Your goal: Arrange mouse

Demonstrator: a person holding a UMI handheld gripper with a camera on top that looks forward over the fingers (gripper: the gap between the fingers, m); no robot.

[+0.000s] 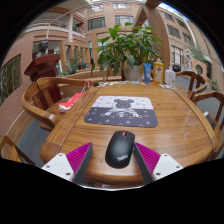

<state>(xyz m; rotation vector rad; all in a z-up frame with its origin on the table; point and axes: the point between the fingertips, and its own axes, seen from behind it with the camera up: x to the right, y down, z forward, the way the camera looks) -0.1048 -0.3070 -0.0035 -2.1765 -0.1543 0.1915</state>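
A black computer mouse (pixel 120 148) lies on the wooden table (pixel 170 115) near its front edge. It stands between my gripper's (pixel 113 150) two fingers, close to the right pink pad (pixel 148 158), with a gap to the left pad (pixel 79 158). The gripper is open and the mouse rests on the table. Just beyond the mouse lies a dark mouse mat (pixel 121 110) with a white cartoon figure printed on it.
A large potted plant (pixel 128 48) stands at the table's far side, with bottles (pixel 157 70) and a cup (pixel 170 76) to its right. A red item (pixel 70 100) lies at the left edge. Wooden chairs (pixel 42 95) surround the table.
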